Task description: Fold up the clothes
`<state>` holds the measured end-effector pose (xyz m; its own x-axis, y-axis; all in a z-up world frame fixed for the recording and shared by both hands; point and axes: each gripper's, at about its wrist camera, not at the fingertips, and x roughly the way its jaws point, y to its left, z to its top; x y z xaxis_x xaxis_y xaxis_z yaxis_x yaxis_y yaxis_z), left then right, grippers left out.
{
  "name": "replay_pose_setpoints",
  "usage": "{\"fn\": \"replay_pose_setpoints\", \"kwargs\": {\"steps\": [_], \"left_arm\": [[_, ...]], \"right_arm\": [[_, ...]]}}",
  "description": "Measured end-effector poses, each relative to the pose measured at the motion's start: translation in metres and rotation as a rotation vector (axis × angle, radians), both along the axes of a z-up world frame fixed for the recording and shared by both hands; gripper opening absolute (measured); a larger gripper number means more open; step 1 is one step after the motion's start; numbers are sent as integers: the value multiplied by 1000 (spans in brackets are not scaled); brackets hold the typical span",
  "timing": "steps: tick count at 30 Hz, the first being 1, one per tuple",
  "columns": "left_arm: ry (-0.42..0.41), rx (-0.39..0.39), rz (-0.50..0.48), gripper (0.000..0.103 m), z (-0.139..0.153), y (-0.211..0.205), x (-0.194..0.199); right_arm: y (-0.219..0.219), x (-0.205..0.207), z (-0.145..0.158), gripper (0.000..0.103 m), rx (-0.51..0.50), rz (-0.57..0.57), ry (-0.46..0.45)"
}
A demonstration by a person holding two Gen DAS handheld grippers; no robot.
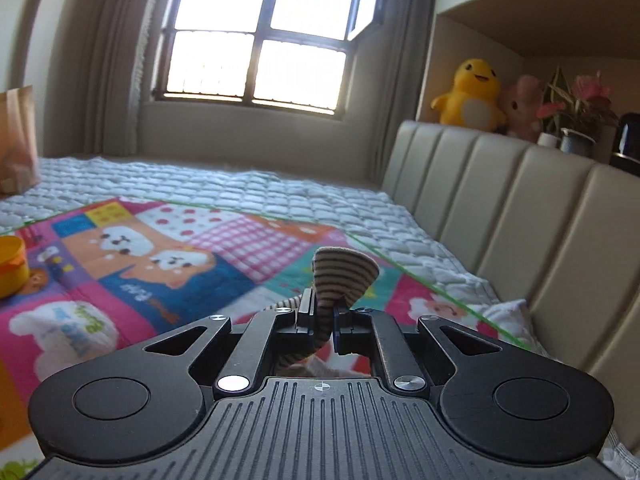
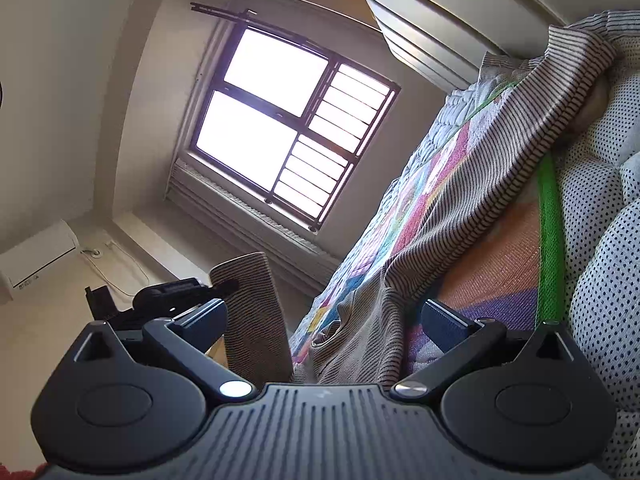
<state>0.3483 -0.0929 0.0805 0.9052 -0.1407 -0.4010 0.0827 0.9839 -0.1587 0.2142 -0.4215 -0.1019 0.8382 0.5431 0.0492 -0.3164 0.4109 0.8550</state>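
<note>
in the left wrist view, at the far left edge, a brown paper bag stands on the quilted white bed, and below it a yellow tub sits on the bright patchwork play mat. at centre, the left gripper has its jaws pinched tight on a fold of the striped garment, a soft ribbed knit in thin brown and cream lines that fans out above the pads like a small cone. to the right runs a padded, channelled headboard, with a yellow plush duck on the ledge in the upper right

in the right wrist view, which is rolled well over, the left gripper shows at the lower left holding a flat strip of the same garment up in the air. the right gripper has its jaws standing wide, with cloth bunched between them but neither pad seen pressing on it. further right the rest of the garment drapes in a long diagonal band across the mat, and a green-edged, dotted mesh cloth fills the right edge

the step looks like carrying a lifted corner or sleeve across to make a fold. to do it well, keep the pinch firm, hold the cloth taut but not stretched, and lay the edge square over the body. the knit is limp and will sag or twist, so the free gripper should pin the fold line
</note>
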Motion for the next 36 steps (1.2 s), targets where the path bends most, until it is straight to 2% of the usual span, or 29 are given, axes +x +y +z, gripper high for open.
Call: {"fn": "replay_pose_setpoints", "kwargs": {"steps": [3, 6, 8, 9, 11, 13, 16, 20, 21, 23, 25, 28, 31, 33, 36], "left_arm": [[48, 3, -38, 11, -25, -19, 6], [84, -54, -73, 23, -41, -21, 7], [97, -104, -108, 48, -45, -16, 5], [96, -113, -121, 54, -45, -13, 3], [86, -116, -140, 74, -42, -4, -3], [76, -116, -150, 78, -40, 6, -10], [65, -84, -115, 86, -40, 32, -26], [106, 68, -33, 90, -55, 68, -53], [120, 110, -12, 90, -60, 77, -60], [150, 146, 13, 93, -71, 96, -70], [176, 121, 14, 94, -80, 114, -75], [180, 62, -10, 94, -85, 138, -82], [123, 15, -92, 96, -78, 144, -83], [81, 67, -123, 96, -76, 134, -78], [53, 277, -108, 96, -85, 113, -66]], "right_arm": [[-1, 0, -1, 103, 9, 1, -3], [0, 0, -1, 103, 11, 1, -5], [-1, 0, -1, 103, 13, 1, -5], [-1, 1, -1, 103, 14, 1, -5], [-1, 1, -1, 103, 15, 1, -5], [0, 1, -1, 103, 9, 2, -3], [3, 2, 2, 103, -27, 7, 7], [13, 8, 11, 103, -118, 19, 58], [18, 10, 14, 103, -165, 24, 75], [32, 14, 23, 103, -286, 39, 112], [44, 19, 29, 103, -386, 57, 148], [50, 25, 39, 103, -443, 95, 176], [70, 23, 71, 103, -646, 52, 97], [96, 26, 98, 101, -816, 0, 15], [129, 52, 118, 77, -876, 12, 2]]}}
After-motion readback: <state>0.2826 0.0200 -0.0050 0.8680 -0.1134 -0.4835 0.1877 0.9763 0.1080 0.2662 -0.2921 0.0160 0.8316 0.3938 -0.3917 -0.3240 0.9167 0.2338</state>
